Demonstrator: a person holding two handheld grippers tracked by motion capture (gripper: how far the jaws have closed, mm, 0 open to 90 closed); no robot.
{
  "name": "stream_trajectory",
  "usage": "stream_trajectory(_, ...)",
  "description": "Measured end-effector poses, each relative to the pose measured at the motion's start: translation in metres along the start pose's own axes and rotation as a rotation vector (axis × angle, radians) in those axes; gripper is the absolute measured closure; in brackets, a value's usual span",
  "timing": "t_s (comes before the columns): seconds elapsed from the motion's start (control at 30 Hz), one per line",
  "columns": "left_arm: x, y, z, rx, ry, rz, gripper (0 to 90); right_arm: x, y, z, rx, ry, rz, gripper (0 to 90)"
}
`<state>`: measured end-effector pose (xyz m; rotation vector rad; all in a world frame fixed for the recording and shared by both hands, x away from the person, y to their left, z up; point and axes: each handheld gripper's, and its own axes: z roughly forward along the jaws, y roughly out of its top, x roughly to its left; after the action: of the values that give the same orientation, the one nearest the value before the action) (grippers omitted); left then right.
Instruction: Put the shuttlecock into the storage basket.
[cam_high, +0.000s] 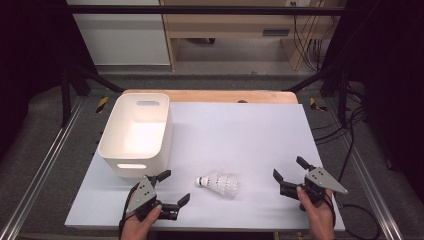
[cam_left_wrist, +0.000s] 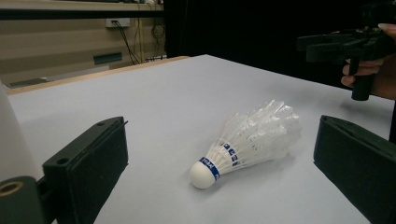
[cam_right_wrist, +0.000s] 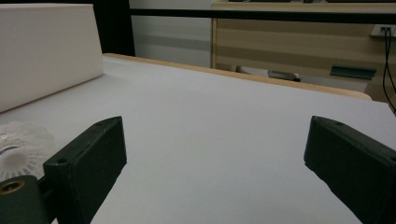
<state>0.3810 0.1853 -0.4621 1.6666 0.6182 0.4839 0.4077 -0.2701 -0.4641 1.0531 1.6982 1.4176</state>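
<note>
Between the wide-open jaws of the left gripper lies the shuttlecock — clamping its feathers risks crushing them, or nudging it rolling — the right gripper gapes empty.

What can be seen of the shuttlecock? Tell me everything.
The shuttlecock is white, with a rounded white cork tip, a blue band with white lettering behind it, and a translucent, feather-like skirt. It looks like several nested together, though that is unclear. It lies on its side on the pale table sheet, tip toward the left gripper, whose open fingers frame it without touching. Nothing but the sheet touches it. The white bin stands apart, behind the left gripper.
</note>
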Motion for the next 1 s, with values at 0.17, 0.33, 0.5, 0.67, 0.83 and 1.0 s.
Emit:
stream_trajectory(0.17,0.0,0.0,0.001,0.026,-0.006,0.006,2.8,0.002,-0.001,0.002,0.006,0.004,-0.006,5.3)
stream_trajectory(0.33,0.001,0.001,0.002,0.053,-0.019,0.019,2.8,0.004,-0.001,0.003,0.018,0.008,-0.006,5.0)
stream_trajectory(0.5,0.001,0.001,0.005,0.074,-0.025,0.031,2.8,0.005,-0.001,0.005,0.029,0.01,-0.006,5.0)
stream_trajectory(0.67,-0.002,0.001,0.01,0.113,-0.04,0.078,2.8,0.007,-0.002,0.007,0.038,0.019,-0.018,4.7)
stream_trajectory(0.83,-0.005,0.002,0.019,0.149,-0.065,0.112,2.8,0.007,-0.001,0.007,0.043,0.022,-0.026,4.5)
stream_trajectory(1.0,-0.004,0.007,0.027,0.161,-0.085,0.119,2.8,0.008,-0.001,0.007,0.038,0.024,-0.024,4.5)
